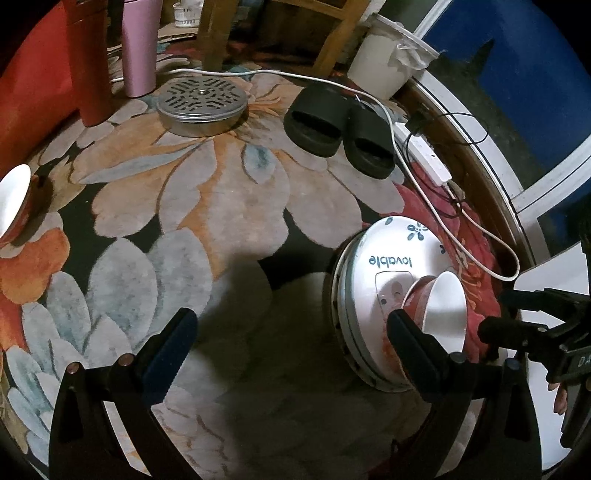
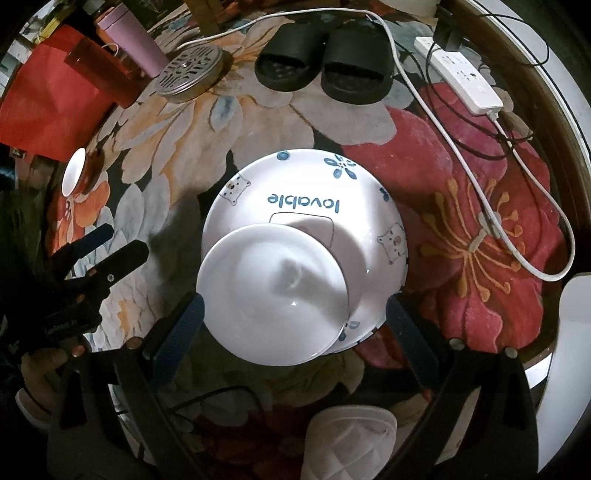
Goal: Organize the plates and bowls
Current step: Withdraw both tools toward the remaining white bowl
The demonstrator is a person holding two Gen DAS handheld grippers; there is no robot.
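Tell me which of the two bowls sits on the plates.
The white bowl with red outside, atop the "lovable" plate stack; the other bowl stands alone on the carpet.

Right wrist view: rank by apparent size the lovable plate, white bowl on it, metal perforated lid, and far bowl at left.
1. lovable plate
2. white bowl, nearer the camera, so unsure
3. metal perforated lid
4. far bowl

A large floral rug (image 1: 192, 192) in grey, orange and red covers the floor, dimly lit with heavy shadows near the cameras. On it lie a pair of black slippers (image 1: 340, 129), a perforated round metal tin (image 1: 201, 105) and a white power strip (image 2: 460, 75) with a white cable (image 1: 417, 184) (it loops across the red flower). Wooden chair legs (image 1: 218, 33) and a white bin (image 1: 388, 62) stand behind; a blue wall (image 1: 517, 74) rises to the right.
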